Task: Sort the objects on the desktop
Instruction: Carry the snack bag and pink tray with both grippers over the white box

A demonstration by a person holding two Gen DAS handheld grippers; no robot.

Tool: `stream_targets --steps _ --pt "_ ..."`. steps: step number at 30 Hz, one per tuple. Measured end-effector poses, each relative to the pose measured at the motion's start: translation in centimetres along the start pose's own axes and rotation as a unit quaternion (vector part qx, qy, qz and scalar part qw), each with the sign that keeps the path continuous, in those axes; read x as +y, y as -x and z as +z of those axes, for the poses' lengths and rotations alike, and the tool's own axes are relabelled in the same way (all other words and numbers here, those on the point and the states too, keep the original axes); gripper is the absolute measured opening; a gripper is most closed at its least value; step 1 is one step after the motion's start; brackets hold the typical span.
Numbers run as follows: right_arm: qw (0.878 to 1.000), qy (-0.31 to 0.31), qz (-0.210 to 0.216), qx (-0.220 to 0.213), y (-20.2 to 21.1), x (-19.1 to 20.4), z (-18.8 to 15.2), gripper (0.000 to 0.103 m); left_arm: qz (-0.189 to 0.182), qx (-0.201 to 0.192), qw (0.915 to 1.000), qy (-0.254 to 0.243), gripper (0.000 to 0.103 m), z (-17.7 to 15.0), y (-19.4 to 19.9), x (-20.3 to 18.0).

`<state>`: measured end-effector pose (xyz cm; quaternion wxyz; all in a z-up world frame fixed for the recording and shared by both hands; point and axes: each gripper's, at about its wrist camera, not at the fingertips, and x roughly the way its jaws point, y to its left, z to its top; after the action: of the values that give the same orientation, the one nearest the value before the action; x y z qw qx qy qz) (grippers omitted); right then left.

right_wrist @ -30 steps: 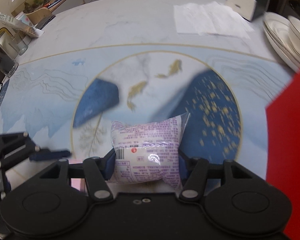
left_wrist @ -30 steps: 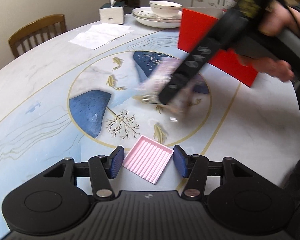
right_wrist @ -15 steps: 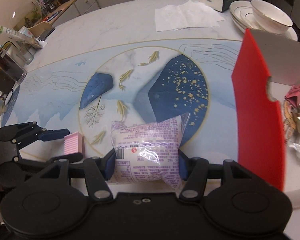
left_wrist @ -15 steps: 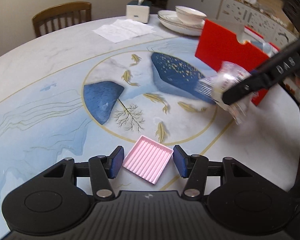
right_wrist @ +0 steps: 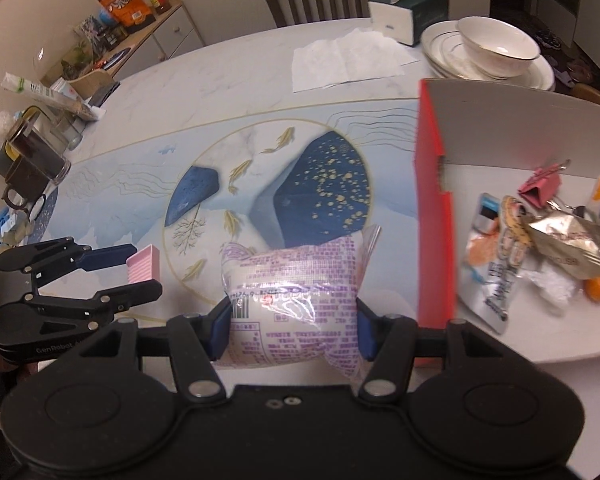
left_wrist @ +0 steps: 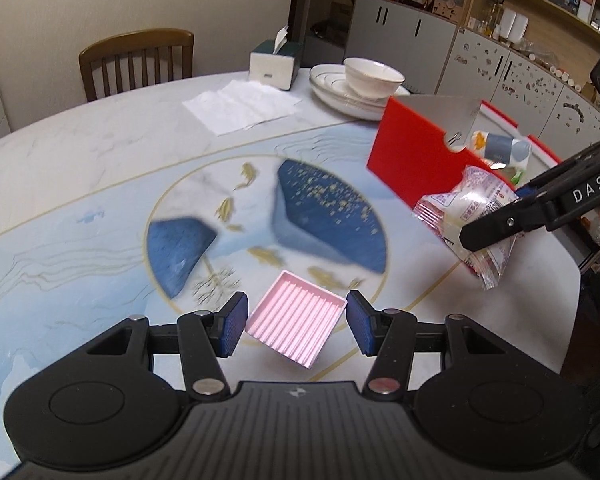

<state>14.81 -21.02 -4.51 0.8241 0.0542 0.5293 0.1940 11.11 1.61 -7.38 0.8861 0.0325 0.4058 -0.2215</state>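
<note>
Marble table (left_wrist: pixel 80 168) w/ koi motif, cabinets (left_wrist: pixel 400 36) behind; left tongs (left_wrist: pixel 296 322) clamping pink tray (left_wrist: pixel 296 320); right tongs (right_wrist: pixel 294 326) clamping snack bag (right_wrist: pixel 292 300)

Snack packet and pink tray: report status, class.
Right hand-held gripper shut on packet, beside red box. Left hand-held gripper holds pink tray. Nothing blocking.
</note>
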Motion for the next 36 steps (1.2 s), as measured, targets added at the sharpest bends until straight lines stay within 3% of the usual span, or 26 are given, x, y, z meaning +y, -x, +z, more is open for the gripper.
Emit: stream_targets --steps 8,11,14,17,36 --pt "1.000 -0.012 0.008 -0.026 2.8 -3.3 0.3 0.058 -0.006 -0.015 0.9998 -0.010 0.053 2.3 0.0 -3.4" --pt "0.999 -0.019 0.035 -0.032 3.8 -4.5 0.5 0.057 -0.007 -0.020 0.9997 -0.015 0.053 3.2 -0.1 -4.7" --pt "0.999 -0.003 0.020 -0.042 4.8 -4.9 0.6 0.058 -0.008 -0.025 0.9995 -0.019 0.053 4.0 -0.3 -6.0" --pt "0.997 -0.026 0.049 -0.047 5.8 -6.7 1.0 0.058 -0.009 -0.028 0.9993 -0.023 0.053 4.8 -0.5 -7.2" --pt "0.991 -0.089 -0.034 -0.095 9.9 -17.0 -1.0 0.058 -0.042 -0.034 0.9948 -0.086 0.053 9.0 -3.7 -15.1"
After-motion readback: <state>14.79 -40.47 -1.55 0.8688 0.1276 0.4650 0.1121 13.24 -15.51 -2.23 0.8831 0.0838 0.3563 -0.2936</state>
